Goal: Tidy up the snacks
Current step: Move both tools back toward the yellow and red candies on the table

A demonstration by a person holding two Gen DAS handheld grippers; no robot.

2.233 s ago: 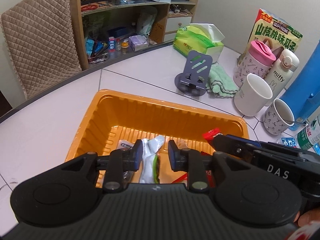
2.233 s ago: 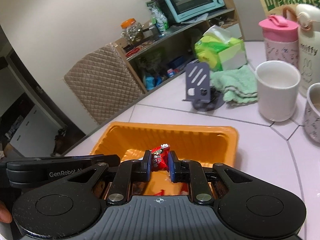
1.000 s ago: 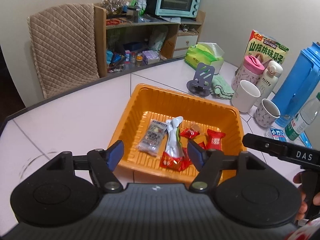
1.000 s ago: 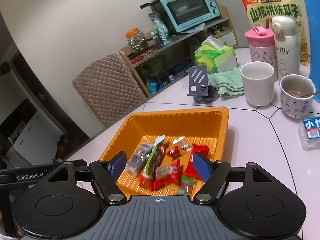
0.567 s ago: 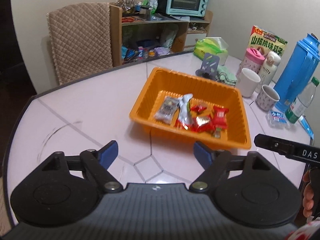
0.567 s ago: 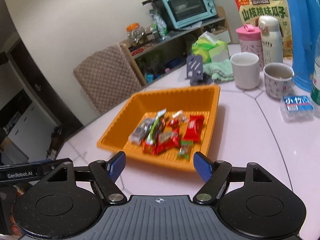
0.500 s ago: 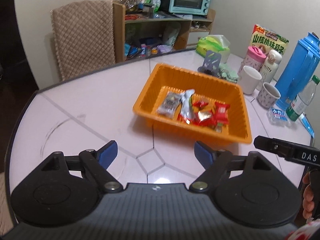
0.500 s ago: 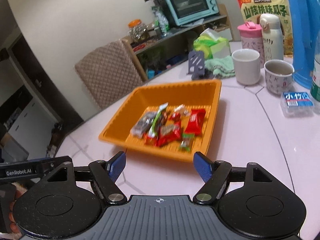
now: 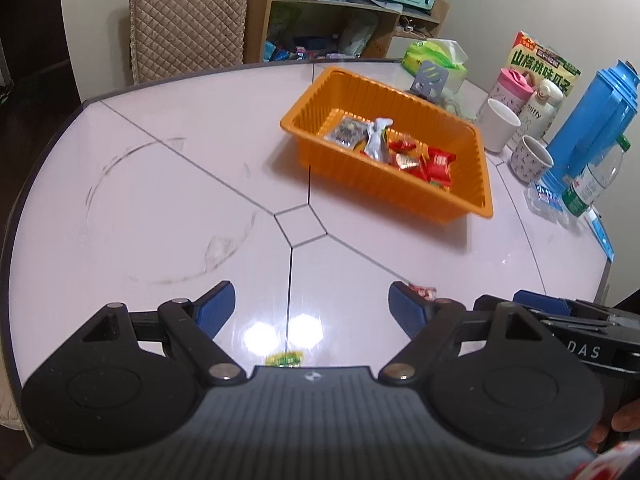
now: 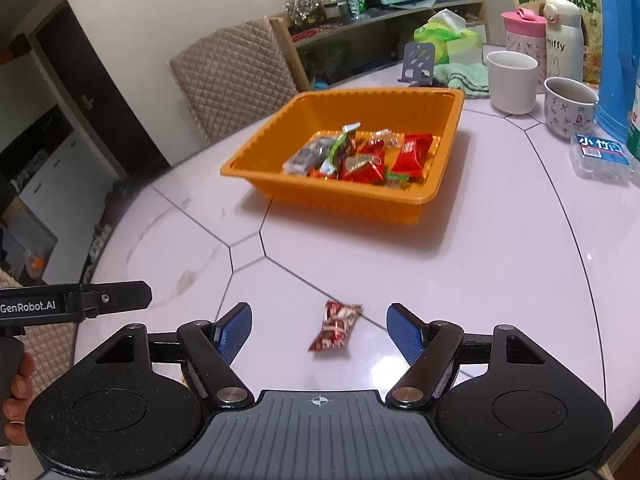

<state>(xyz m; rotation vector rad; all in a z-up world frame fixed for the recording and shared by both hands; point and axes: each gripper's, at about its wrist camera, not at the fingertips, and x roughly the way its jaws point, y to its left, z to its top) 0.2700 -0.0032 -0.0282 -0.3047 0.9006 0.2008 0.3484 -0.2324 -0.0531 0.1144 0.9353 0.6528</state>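
An orange tray (image 9: 464, 208) (image 10: 256, 172) on the white table holds several wrapped snacks (image 9: 400, 156) (image 10: 360, 160). A red-wrapped snack (image 10: 335, 326) lies loose on the table between the fingers of my right gripper (image 10: 319, 330), which is open and empty above it. It shows partly behind my left gripper's right finger (image 9: 422, 291). A small green-yellow snack (image 9: 285, 359) peeks out at the body of my left gripper (image 9: 311, 306), which is open and empty, well short of the tray.
Behind and right of the tray stand a white cup (image 10: 512, 80), a patterned mug (image 10: 570, 112), pink (image 10: 522, 36) and white bottles, a blue thermos (image 9: 592, 120), a tissue pack (image 10: 448, 40) and a phone stand (image 10: 418, 62). A small blue box (image 10: 600, 156) lies right.
Both grippers let go of their snacks into the tray, opened, and pulled back toward the near table edge. The loose snacks have come into view.
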